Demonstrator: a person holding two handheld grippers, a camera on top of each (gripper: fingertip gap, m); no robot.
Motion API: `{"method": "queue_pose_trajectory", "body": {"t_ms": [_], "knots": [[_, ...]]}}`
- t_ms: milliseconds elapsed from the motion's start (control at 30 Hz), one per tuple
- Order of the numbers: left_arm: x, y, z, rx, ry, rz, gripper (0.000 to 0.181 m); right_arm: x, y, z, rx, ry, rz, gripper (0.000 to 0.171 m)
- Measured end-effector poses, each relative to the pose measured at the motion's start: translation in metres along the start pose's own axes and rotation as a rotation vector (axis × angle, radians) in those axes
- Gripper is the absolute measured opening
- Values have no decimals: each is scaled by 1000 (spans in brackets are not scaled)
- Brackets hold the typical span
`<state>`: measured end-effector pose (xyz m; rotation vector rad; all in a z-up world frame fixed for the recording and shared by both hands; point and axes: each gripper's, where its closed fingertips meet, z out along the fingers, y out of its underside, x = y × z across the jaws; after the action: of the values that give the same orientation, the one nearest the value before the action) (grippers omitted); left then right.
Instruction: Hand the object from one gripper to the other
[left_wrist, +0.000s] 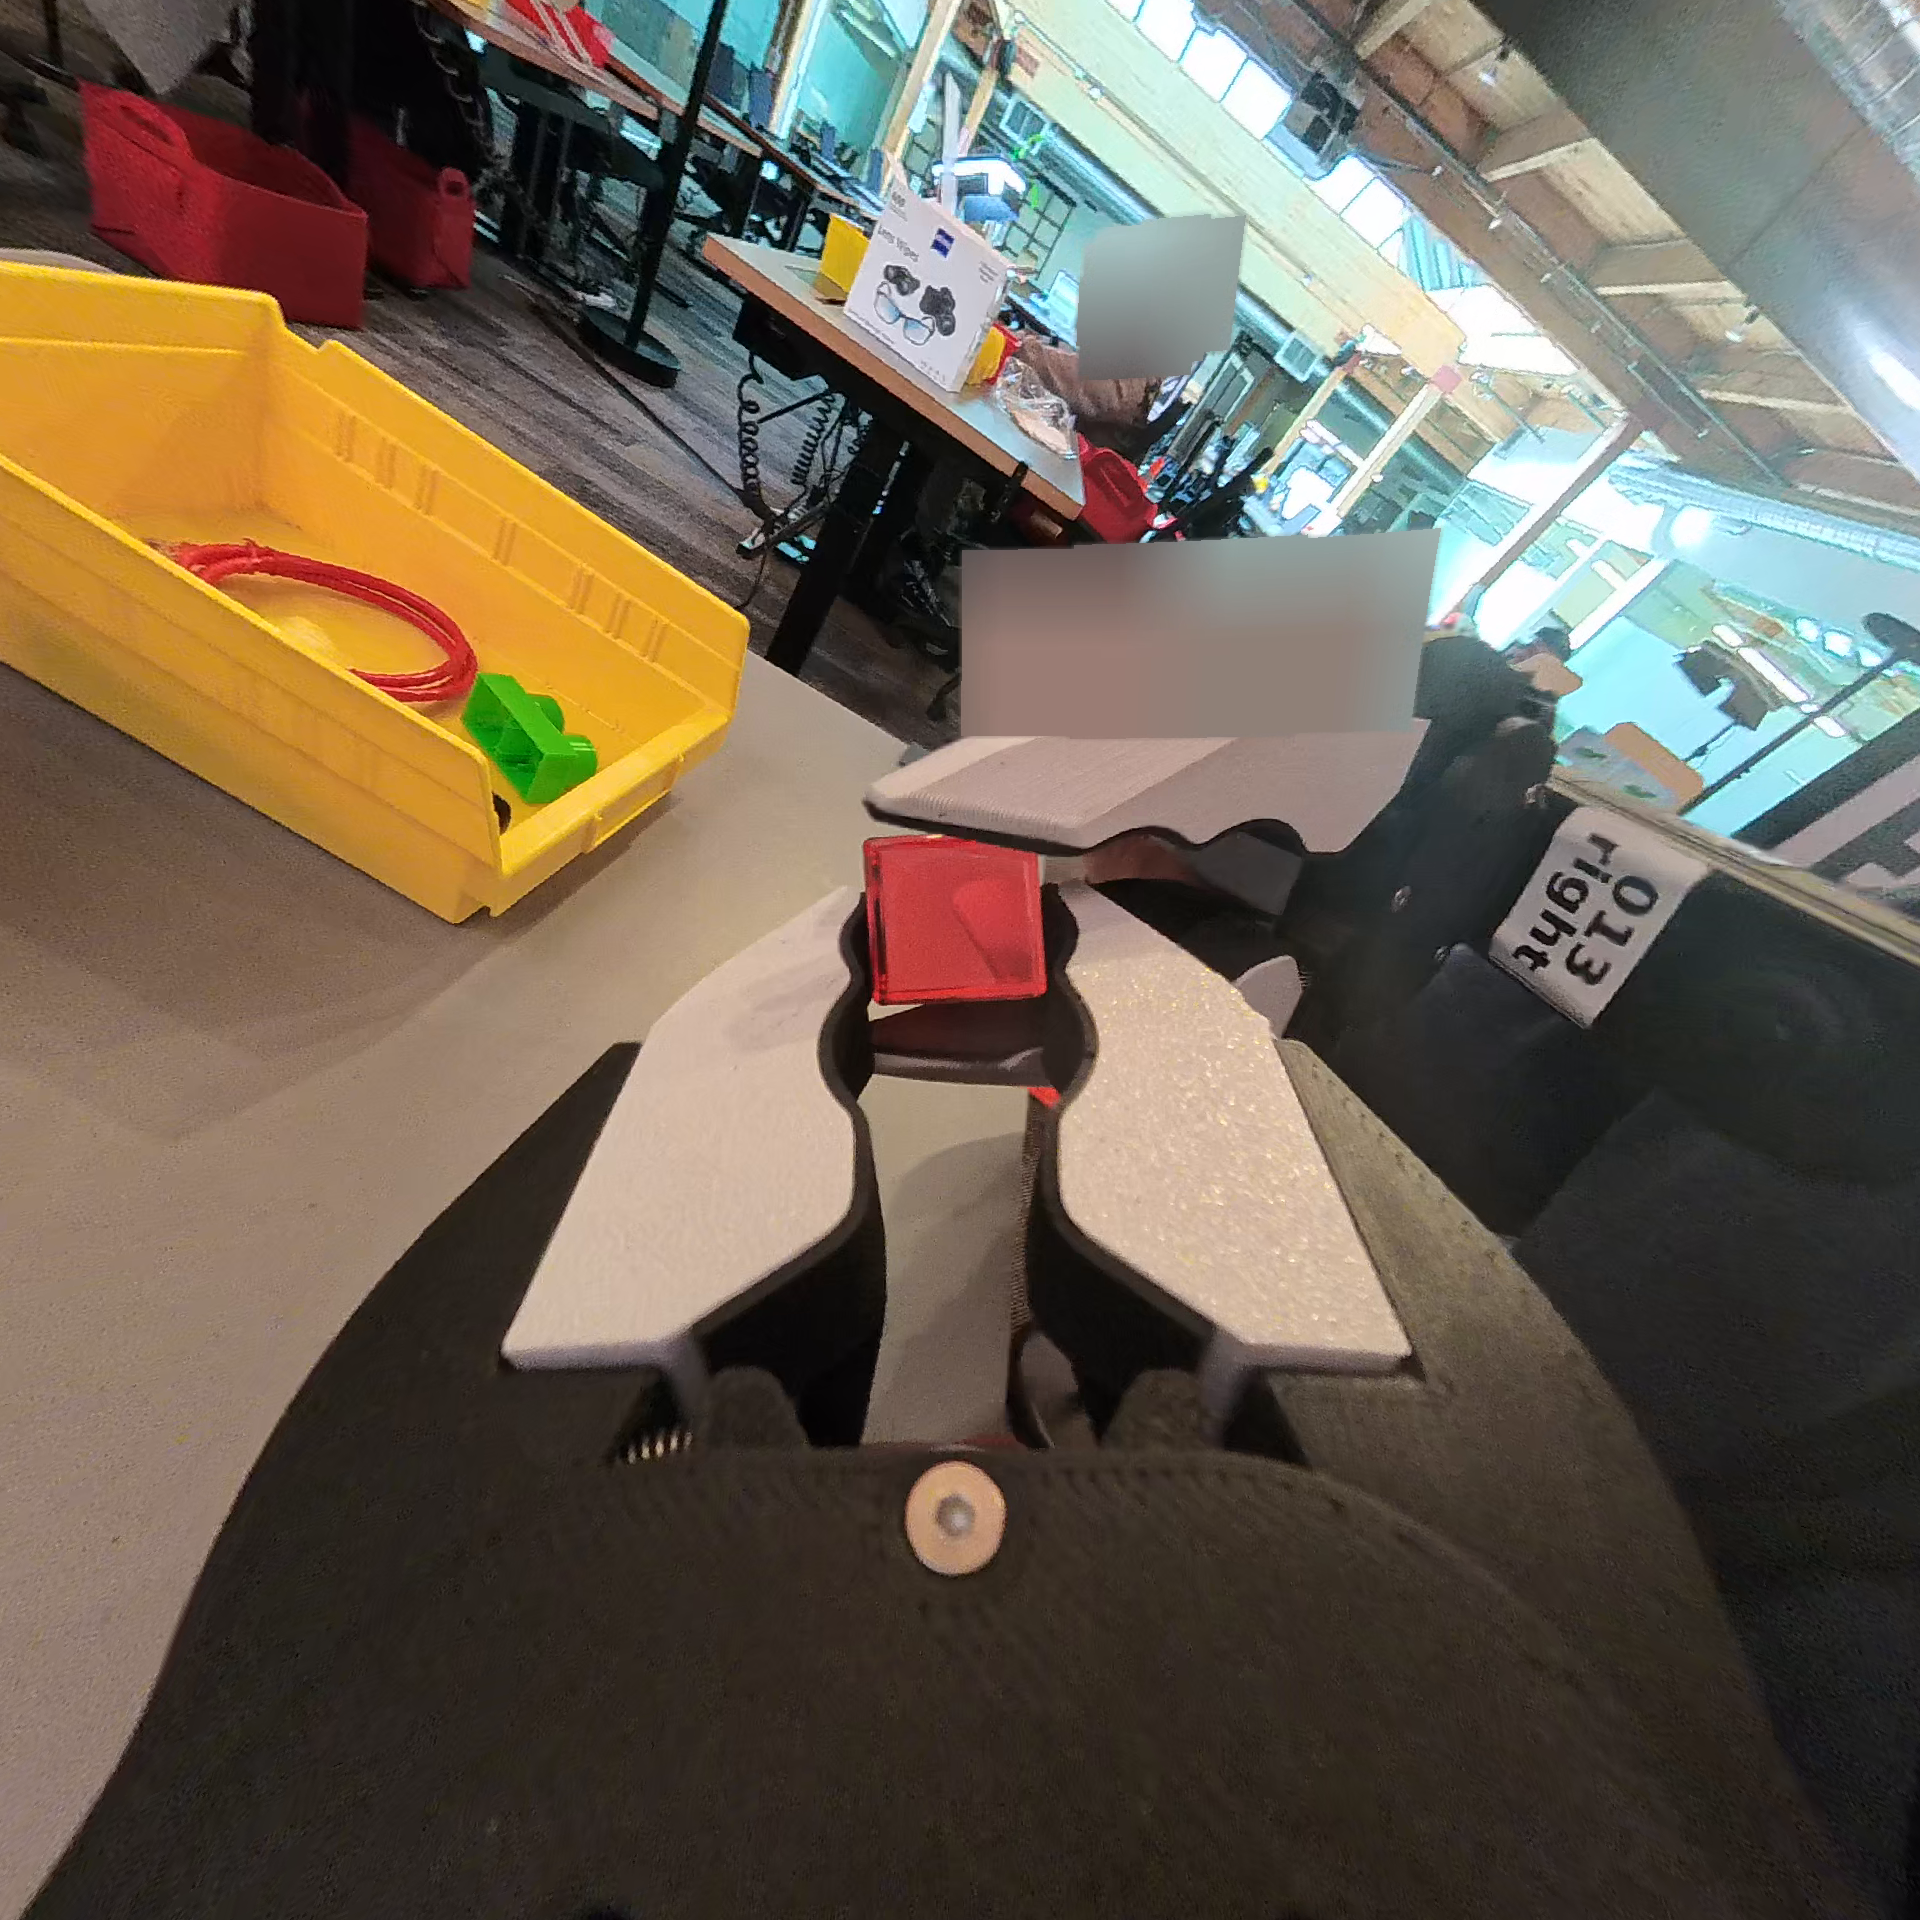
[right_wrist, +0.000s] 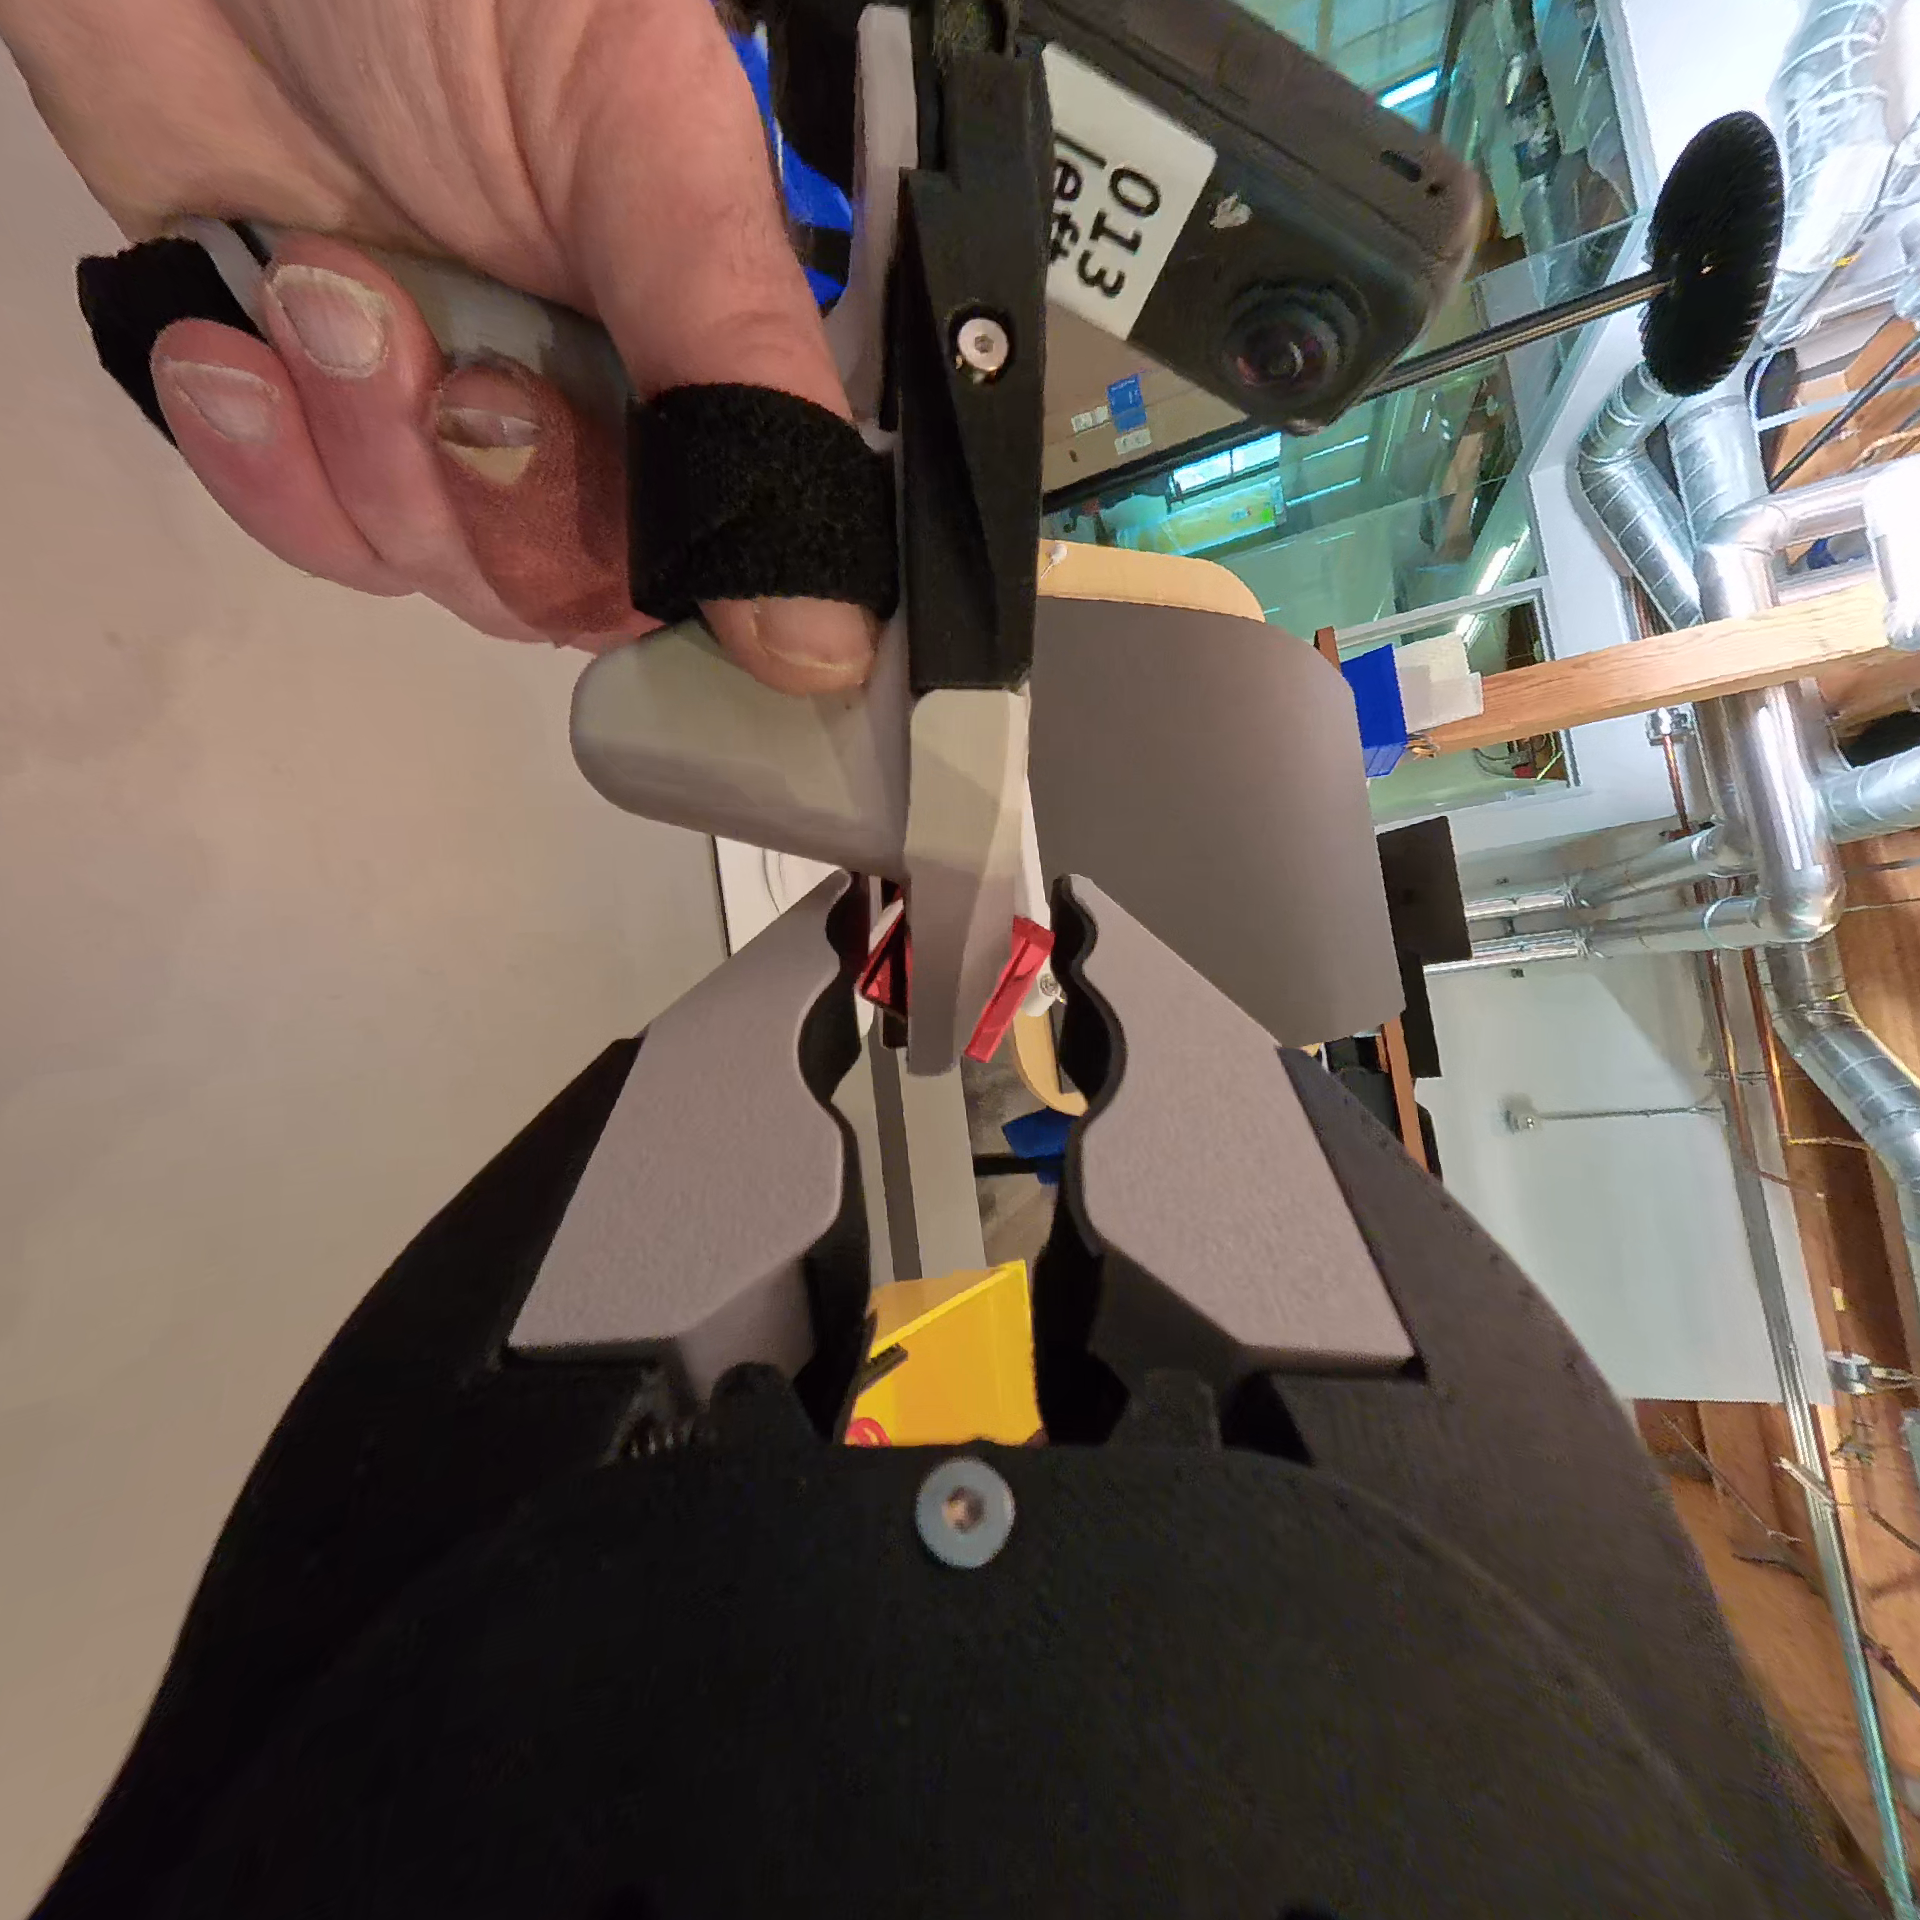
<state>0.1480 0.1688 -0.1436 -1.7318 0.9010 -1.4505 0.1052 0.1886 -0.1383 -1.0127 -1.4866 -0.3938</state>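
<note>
Left wrist view shows the left gripper (left_wrist: 961, 935) clenched on a translucent red block (left_wrist: 956, 920), its two grey fingers (left_wrist: 727, 1122) pinching the block's sides near the tips. Directly above, at 12 o'clock from the block, one finger of the right gripper (left_wrist: 1049, 795) lies flat across the block's top edge, touching it or just shy of it; its partner finger shows only as a sliver under the block, so the block sits between the two. Whether those jaws are pressing on it yet cannot be told from this side.

At 10 o'clock on the grey worktop (left_wrist: 260, 1039) stands a yellow bin (left_wrist: 343, 457) holding a coil of red cord (left_wrist: 343, 613) and a green brick (left_wrist: 525, 738) at its near end. Red tubs (left_wrist: 218, 208) sit on the floor far behind it.

Right wrist view looks along the right gripper (right_wrist: 956, 987), whose jaws stand apart, with visible gaps either side of what lies between them. The left gripper's finger (right_wrist: 961, 935) comes down from 12 o'clock, edge-on, with the red block (right_wrist: 1008, 982) showing red on both sides of it. A hand (right_wrist: 416, 343) at 11 o'clock grips the left tool's handle, a black strap (right_wrist: 758, 499) over one finger.
</note>
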Motion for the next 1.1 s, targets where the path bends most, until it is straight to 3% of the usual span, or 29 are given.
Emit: {"method": "queue_pose_trajectory", "body": {"t_ms": [367, 1100], "knots": [[-9, 5, -1, -42, -107, 26, 28, -6, 12, 1, -75, -51, -32, 36], [-7, 3, 0, -41, -87, 45, 31, -8, 17, -2, -55, -102, 60, 35]]}}
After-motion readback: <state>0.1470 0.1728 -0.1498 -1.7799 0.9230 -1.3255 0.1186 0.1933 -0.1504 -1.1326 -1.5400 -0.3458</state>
